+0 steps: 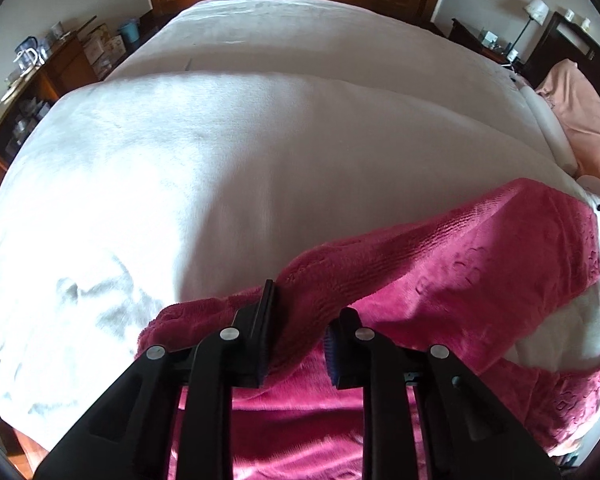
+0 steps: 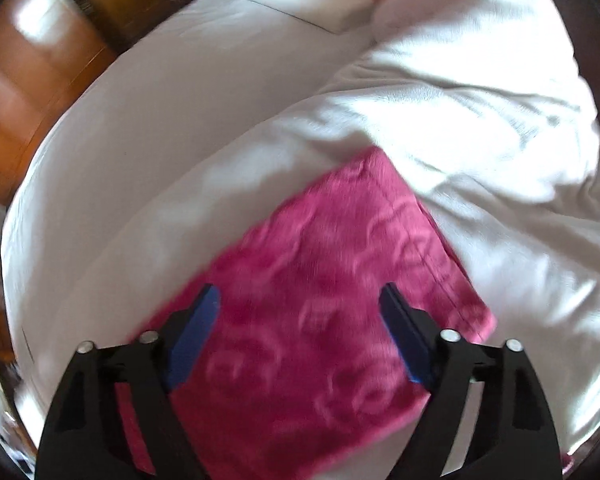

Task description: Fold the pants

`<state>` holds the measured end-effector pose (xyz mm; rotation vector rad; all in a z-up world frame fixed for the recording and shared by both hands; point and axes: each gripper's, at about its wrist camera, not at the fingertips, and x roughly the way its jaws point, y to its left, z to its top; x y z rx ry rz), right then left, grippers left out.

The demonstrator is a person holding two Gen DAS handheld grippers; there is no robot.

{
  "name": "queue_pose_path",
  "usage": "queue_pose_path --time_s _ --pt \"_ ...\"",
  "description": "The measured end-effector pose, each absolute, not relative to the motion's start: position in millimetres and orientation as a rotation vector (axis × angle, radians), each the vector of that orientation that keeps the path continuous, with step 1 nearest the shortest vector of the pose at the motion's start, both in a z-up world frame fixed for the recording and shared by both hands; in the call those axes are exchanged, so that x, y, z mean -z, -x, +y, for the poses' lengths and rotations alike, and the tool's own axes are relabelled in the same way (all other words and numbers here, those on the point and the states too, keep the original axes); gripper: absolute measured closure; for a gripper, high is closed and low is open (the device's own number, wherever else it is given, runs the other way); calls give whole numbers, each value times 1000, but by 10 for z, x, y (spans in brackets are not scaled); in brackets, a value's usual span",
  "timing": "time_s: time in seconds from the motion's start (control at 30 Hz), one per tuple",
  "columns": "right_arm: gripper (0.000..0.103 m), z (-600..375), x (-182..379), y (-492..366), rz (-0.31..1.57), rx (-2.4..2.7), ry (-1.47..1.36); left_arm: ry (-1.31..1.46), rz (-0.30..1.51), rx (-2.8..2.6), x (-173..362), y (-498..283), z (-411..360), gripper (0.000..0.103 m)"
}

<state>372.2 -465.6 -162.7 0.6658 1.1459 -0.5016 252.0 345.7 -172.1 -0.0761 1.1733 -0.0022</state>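
2 wrist fisheye views, each looking steeply down along its fingers from close above; both share the pink pants [image 1: 440,276] on the white bed [image 1: 220,160].

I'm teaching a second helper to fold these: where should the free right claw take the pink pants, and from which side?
Probably the pants' far hem corner, coming from above over the white blanket. That edge lies flat and exposed, clear of the left claw, already shut on a bunched fold; the right claw hangs open above mid-cloth.
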Motion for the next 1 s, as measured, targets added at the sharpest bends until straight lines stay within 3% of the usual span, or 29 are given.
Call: queue_pose_path --time_s 0.13,0.37,0.43,0.57,0.67,1.0 --pt "30 -4854 1813 -3978 1182 523 -752 73 1176 -26 1641 -2409 3356 83" --pt "35 -4873 1909 -4343 1256 565 -637 78 1185 -55 1614 -2330 3282 84" --pt "45 -4882 1962 -4372 1286 586 -606 80 1188 -57 1622 -2317 3259 84" --pt "75 -4888 1890 -4279 1286 606 -550 78 1192 -53 1639 -2318 3259 84" --pt "88 -4853 1849 -4073 1265 587 -567 72 1189 -48 1641 -2311 3274 84" --pt "97 -4910 1279 -3358 1153 568 -593 58 1155 -36 1578 -2258 3357 88"
